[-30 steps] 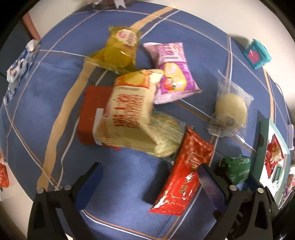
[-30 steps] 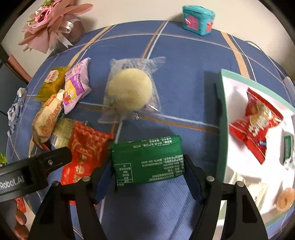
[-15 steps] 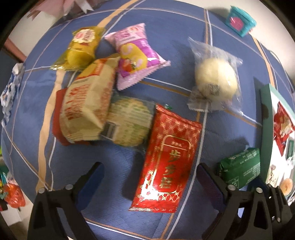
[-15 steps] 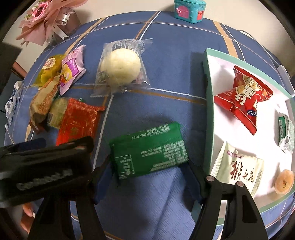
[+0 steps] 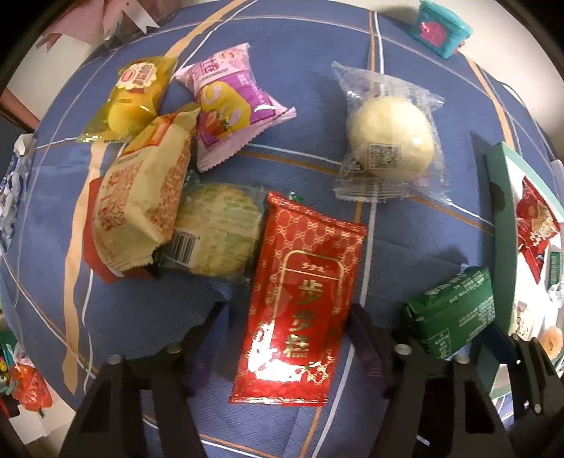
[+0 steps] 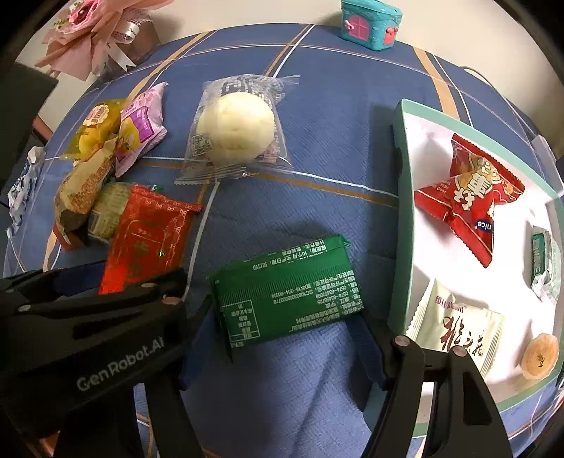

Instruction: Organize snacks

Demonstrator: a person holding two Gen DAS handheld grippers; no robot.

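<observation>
A long red packet [image 5: 299,299] with gold print lies flat on the blue tablecloth. My left gripper [image 5: 287,334] points straight down over its near end, and its jaws are closing with the packet between them. The right pad touches the packet's edge, while the left pad stands a little off it. In the right wrist view the left gripper [image 6: 120,282] sits over the same red packet [image 6: 148,232]. My right gripper [image 6: 285,338] is shut on a green packet [image 6: 285,292], held by its two ends just left of the tray [image 6: 402,211]. The green packet [image 5: 451,313] also shows at the left wrist view's right edge.
A wrapped pale bun [image 5: 387,141], a pink packet [image 5: 225,105], a yellow packet [image 5: 134,95], a cream-and-orange bag [image 5: 141,197] and a round green cake [image 5: 218,232] lie beyond. The white tray holds a red snack [image 6: 465,197] and several small packets. A teal toy house [image 6: 366,21] and a bouquet [image 6: 91,31] stand at the back.
My left gripper slid across until the red packet lay between its fingers, and its jaws narrowed from wide open. The right gripper carried the green packet a little closer to the tray.
</observation>
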